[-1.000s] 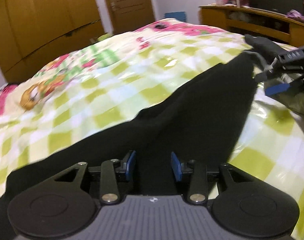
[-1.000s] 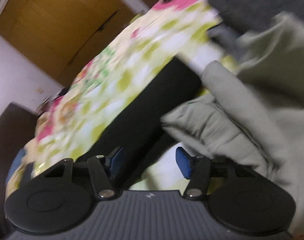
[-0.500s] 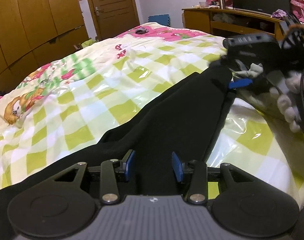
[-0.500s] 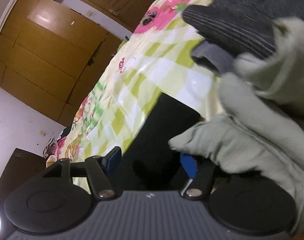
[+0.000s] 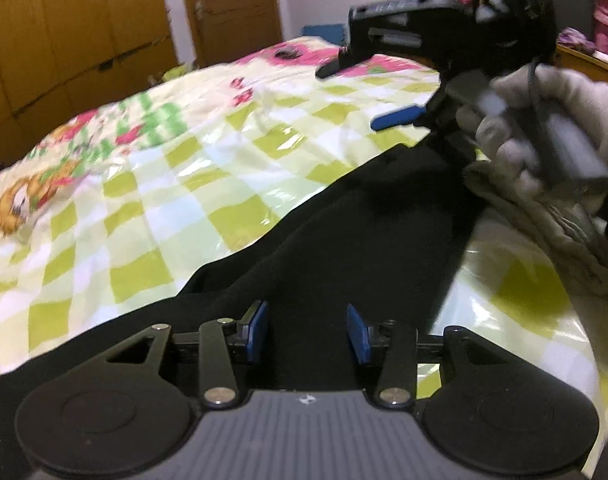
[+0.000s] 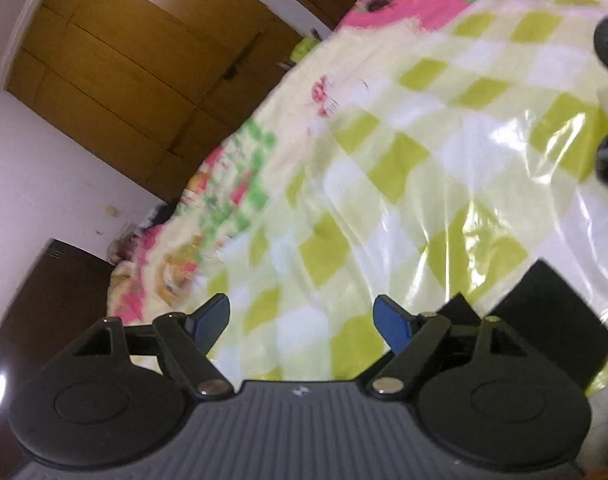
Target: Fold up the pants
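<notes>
the pants (image 5: pixel 344 248) lie on the bed (image 5: pixel 176 168), stretching from the left hand-held gripper (image 5: pixel 307 332) to the right hand-held gripper (image 5: pixel 384 92) above their far end. wardrobes (image 5: pixel 76 24) stand behind the bed.

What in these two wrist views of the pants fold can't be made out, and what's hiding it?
- Near end of the black pants, left wrist view: hidden under the left gripper.
- Pants in the right wrist view: only a corner shows beside the right gripper, whose jaws are opening on nothing.
- Grey-green garment, left wrist view: cut off by the right edge, partly behind the gloved hand.
- Bedspread print: motion-blurred.
</notes>
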Tool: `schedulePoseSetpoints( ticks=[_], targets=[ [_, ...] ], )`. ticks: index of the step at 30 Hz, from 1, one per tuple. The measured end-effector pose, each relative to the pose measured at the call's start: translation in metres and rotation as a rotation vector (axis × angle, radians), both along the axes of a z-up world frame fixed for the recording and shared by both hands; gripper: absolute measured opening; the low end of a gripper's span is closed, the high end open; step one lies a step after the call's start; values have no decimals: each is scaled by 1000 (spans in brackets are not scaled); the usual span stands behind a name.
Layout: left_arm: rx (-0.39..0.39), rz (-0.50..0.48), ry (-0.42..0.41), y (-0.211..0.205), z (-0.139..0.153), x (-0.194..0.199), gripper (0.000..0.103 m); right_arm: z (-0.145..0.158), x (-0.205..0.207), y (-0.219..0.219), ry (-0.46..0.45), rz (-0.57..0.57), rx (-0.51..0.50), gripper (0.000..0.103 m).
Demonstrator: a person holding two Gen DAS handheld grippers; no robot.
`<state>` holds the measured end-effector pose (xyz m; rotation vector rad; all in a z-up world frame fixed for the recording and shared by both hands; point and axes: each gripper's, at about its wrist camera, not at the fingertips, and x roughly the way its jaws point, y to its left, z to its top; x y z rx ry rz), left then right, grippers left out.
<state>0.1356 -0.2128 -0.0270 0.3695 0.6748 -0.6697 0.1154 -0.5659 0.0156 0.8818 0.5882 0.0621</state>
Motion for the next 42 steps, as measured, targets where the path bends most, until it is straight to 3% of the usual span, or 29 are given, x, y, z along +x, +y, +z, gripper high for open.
schedulePoseSetpoints(
  ticks=[3, 6, 10, 13, 16, 20, 22, 23, 25, 29, 34, 38, 42],
  targets=[
    [26, -31, -23, 2, -4, -9, 57, 7, -45, 1, -26, 35, 37, 81],
    [45, -46, -54, 7, -5, -19, 57, 1, -88, 11, 21, 53, 32, 82],
    [89, -88, -102, 8, -1, -41, 58, -21, -123, 22, 78, 50, 137, 82],
    [177, -111, -165, 0, -5, -52, 58, -29, -132, 31, 62, 45, 191, 82],
    [190, -159, -175, -2, -6, -63, 59, -38, -128, 40, 55, 63, 271, 82],
    [308, -156, -251, -7, -21, -67, 59, -44, -125, 52, 67, 83, 293, 83],
    [322, -133, -246, -5, -22, -59, 56, -44, -125, 55, 68, 85, 306, 84],
    [306, -123, -227, -3, -19, -55, 46, -44, -125, 57, 68, 90, 309, 85],
    [238, -99, -165, 4, -7, -45, 40, -42, -125, 61, 61, 95, 316, 86],
    [88, 8, 1, 21, 8, -12, 33, -44, -119, 64, 41, 108, 346, 89],
    [-82, 117, 133, 41, 19, 26, 30, -58, -100, 76, 26, 114, 444, 89],
    [-105, 113, 135, 48, 26, 28, 30, -74, -78, 80, -1, 73, 532, 89],
    [-101, 86, 144, 49, 25, 22, 30, -83, -63, 76, -26, -20, 512, 89]
  ],
)
